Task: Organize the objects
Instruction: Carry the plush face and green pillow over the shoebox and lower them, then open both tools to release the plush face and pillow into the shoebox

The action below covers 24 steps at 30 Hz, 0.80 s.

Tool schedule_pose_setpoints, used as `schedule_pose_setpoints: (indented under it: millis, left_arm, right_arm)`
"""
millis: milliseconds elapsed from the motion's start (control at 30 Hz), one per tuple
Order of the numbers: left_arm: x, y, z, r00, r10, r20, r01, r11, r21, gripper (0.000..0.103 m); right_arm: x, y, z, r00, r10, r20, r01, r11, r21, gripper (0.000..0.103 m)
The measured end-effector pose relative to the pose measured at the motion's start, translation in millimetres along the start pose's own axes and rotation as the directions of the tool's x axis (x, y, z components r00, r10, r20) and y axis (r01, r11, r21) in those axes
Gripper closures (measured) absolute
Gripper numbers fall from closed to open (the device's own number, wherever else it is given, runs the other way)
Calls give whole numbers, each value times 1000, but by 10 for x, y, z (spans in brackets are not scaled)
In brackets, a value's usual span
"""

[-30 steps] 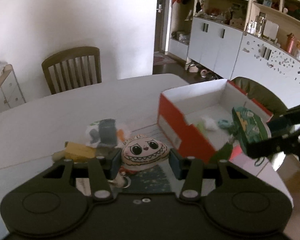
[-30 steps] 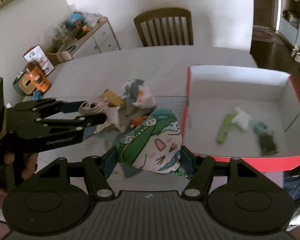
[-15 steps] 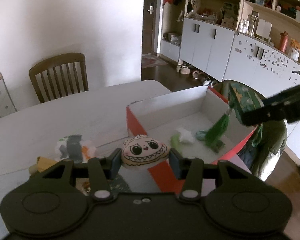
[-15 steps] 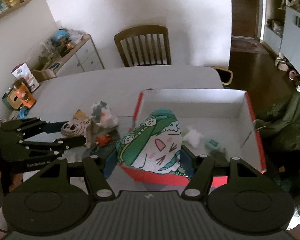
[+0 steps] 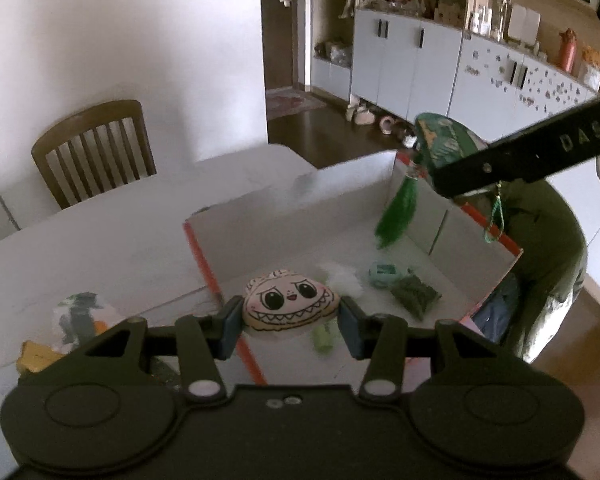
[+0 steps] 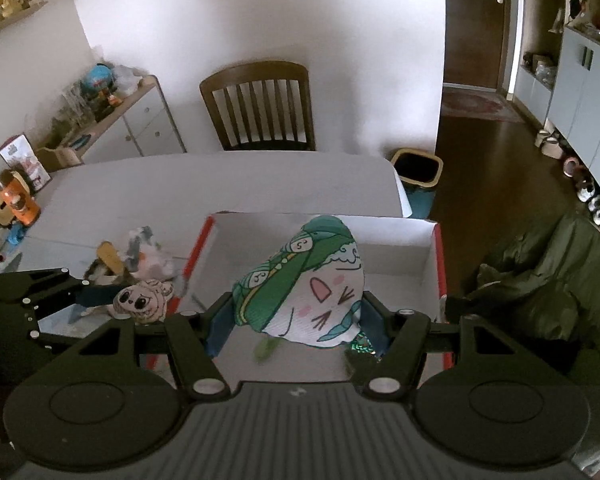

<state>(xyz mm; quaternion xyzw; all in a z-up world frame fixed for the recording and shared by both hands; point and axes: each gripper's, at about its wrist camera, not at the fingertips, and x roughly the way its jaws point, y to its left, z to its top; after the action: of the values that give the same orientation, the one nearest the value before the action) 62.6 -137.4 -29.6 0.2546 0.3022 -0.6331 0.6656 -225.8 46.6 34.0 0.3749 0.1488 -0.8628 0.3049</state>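
My left gripper (image 5: 290, 322) is shut on a beige toothy-face plush (image 5: 290, 307), held over the near left wall of the red box (image 5: 204, 264). My right gripper (image 6: 298, 326) is shut on a green-and-white plush (image 6: 308, 284) with a pink mouth, held above the box's white inside (image 6: 396, 256). In the left wrist view that plush (image 5: 440, 142) hangs at the upper right with a green tassel (image 5: 396, 216) dangling into the box. Small green and white bits (image 5: 414, 290) lie on the box floor. In the right wrist view the left gripper (image 6: 136, 300) shows at the left with the beige plush (image 6: 142, 300).
Loose items lie on the white table left of the box: a grey-white-orange bundle (image 5: 80, 312) and a yellow piece (image 5: 36, 356). A wooden chair (image 6: 260, 108) stands behind the table. A dark green jacket (image 6: 548, 280) lies right of the box. A bin (image 6: 418, 170) sits on the floor.
Both grippers carried their plushes rightward from over the table's loose items to over the red box. The right one also rose a little.
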Motion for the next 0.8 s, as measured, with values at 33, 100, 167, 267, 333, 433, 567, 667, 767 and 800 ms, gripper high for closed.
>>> schedule_pose_setpoints:
  millis: [33,100,167,267,333,433,567,667,767,800]
  left_arm:
    - [56,-36,12,1000,-1,-10,1,1000,4,54]
    - [173,-96,34,1000,-1,-31,2,1000,14,54]
    - [283,-156,58,999,1,-51,1,1000,28,54]
    - [454,-242,79,996,-4,-88,8,999,43,54]
    - [566,-281,86,994,-2,-113,8,999,53,54]
    - [700,-328,107,989,-1,-145,8,999,53,54]
    - [860,-373,118,982,-9,-188,21,998,62,54]
    - [1001,-430,136,975,-7,-224,27,996,85,54]
    - [1112,-447,151,967,-13,-255,35,996,82,54]
    - [1133,-455,156,965,-15,-261,37,996,82,54]
  right_arm:
    - [50,-14,15,1000,-2,-5,2,1000,-3,37]
    - [159,-85,41,1000,0,-20,0,1000,-2,37]
    - [256,-153,56,999,1,-34,-1,1000,1,37]
    - [434,-244,79,998,5,-59,-4,1000,12,37]
    - [553,-272,86,997,2,-73,-1,1000,14,37]
    - [702,-325,104,997,-10,-81,12,1000,20,37]
    - [861,-372,139,997,-29,-74,31,999,27,37]
    - [1022,-386,157,995,-34,-95,37,999,24,37]
    - [1211,-367,122,990,-37,-136,40,999,24,37]
    - [1267,-353,98,988,-38,-147,42,999,20,37]
